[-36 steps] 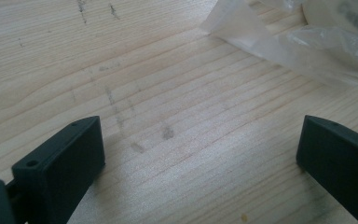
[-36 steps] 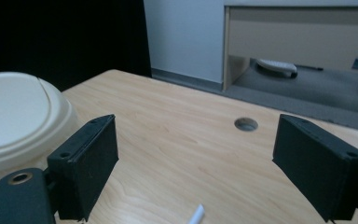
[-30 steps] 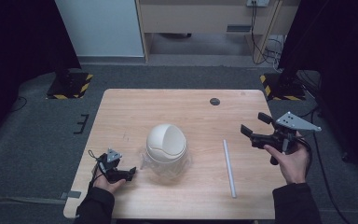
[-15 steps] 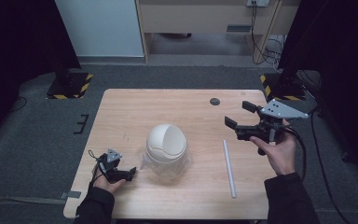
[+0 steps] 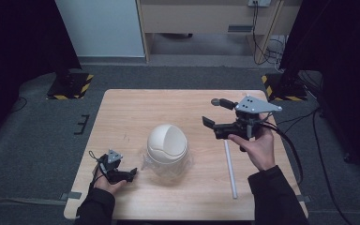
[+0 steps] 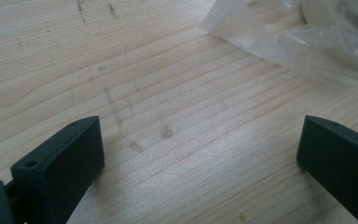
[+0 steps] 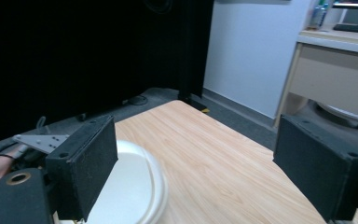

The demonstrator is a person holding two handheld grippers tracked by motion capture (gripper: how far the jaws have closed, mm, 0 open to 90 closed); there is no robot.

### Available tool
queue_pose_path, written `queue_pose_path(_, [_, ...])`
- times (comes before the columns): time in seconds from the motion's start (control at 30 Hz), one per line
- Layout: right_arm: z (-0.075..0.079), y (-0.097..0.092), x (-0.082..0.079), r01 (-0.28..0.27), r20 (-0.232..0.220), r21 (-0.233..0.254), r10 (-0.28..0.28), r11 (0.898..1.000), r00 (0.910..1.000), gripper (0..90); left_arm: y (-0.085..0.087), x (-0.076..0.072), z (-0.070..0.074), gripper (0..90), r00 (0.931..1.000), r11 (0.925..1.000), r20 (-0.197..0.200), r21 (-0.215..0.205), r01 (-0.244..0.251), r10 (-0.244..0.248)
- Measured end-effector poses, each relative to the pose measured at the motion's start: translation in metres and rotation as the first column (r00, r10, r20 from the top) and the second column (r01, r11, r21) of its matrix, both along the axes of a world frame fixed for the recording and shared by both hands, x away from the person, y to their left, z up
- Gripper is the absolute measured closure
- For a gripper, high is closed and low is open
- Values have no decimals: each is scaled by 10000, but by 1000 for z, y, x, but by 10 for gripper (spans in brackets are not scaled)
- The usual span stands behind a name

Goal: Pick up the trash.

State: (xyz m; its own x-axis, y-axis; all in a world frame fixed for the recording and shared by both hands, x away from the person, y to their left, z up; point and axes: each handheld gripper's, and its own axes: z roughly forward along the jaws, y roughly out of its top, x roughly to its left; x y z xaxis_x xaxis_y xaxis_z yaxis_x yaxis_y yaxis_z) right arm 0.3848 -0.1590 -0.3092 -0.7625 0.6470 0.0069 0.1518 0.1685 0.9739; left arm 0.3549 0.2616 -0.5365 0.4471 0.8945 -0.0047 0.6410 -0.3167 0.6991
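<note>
A white dome-shaped shell (image 5: 167,143) sits mid-table on a crumpled clear plastic bag (image 5: 145,163). My left gripper (image 5: 127,176) rests on the wood near the front left, open, pointing at the bag. In the left gripper view its jaws stand wide apart over bare wood, with the bag (image 6: 298,42) ahead at the upper right. My right gripper (image 5: 213,112) is held above the table to the right of the shell, open and empty, aimed left. In the right gripper view the shell (image 7: 130,186) lies low between the spread jaws.
A thin white rod (image 5: 230,168) lies on the table (image 5: 136,108) at the right, below my right hand. Yellow-black striped stand bases (image 5: 70,85) sit on the floor past the far corners. Cables (image 5: 295,154) trail off the right edge.
My right gripper has moved left from the table's right edge, in over the table toward the shell. The left gripper has stayed put.
</note>
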Motion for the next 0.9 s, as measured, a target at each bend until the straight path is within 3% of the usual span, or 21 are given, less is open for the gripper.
queue_pose_path(0.2, [-7, 19, 0, -330, -121, -25, 330, 9995, 9994, 139, 0, 0, 0, 0, 10000, 10000, -3, 3, 4, -4])
queue_pose_path(0.5, [-37, 45, -3, -921, -668, -212, 905, 9955, 9937, 152, 0, 0, 0, 0, 10000, 10000, -10, 9, 5, -5])
queue_pose_path(0.7, [-66, 60, -7, -1423, -1236, -482, 1354, 9887, 9831, 172, 0, 0, 0, 0, 10000, 10000, -10, 12, 5, -5])
queue_pose_path(0.9, [-80, 74, -10, -1930, -1624, -573, 1816, 9795, 9699, 178, 0, 0, 0, 0, 10000, 10000, -10, 11, 4, -4])
